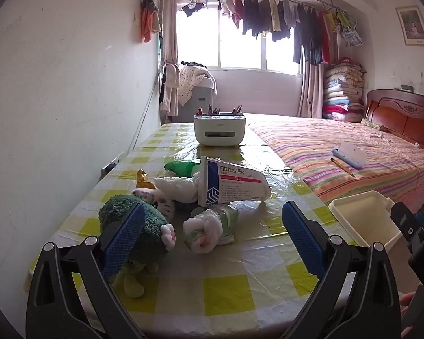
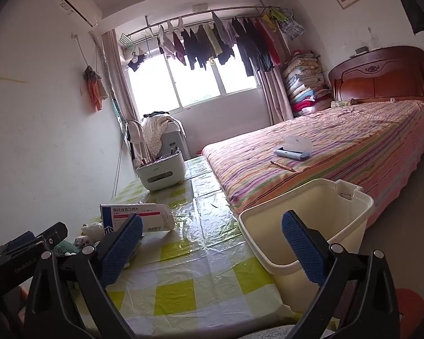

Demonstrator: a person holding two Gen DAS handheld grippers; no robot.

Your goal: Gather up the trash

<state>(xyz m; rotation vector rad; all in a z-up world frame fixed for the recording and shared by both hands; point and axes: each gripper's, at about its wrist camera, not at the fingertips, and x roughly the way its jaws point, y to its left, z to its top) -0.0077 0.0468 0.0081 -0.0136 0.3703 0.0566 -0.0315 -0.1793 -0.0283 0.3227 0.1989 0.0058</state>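
Left gripper (image 1: 213, 227) is held above the counter (image 1: 229, 288) with fingers (image 1: 124, 237) spread wide — nothing is gripped. Between and just beyond them a wad of white tissue and wrapper (image 1: 209, 226) is seen lying on the checked cloth. Behind it a crumpled medicine box (image 1: 231, 182) rests tilted, touching more crumpled tissue (image 1: 178, 188). A green plush toy (image 1: 135, 234) lies beside the left finger.

Right gripper (image 2: 212, 241) is likewise wide open and empty. A cream bin (image 2: 305, 226) stands at the counter's right edge, partly behind the right finger. A white organizer (image 1: 218, 130) sits at the far end, near the bed (image 1: 353, 152).
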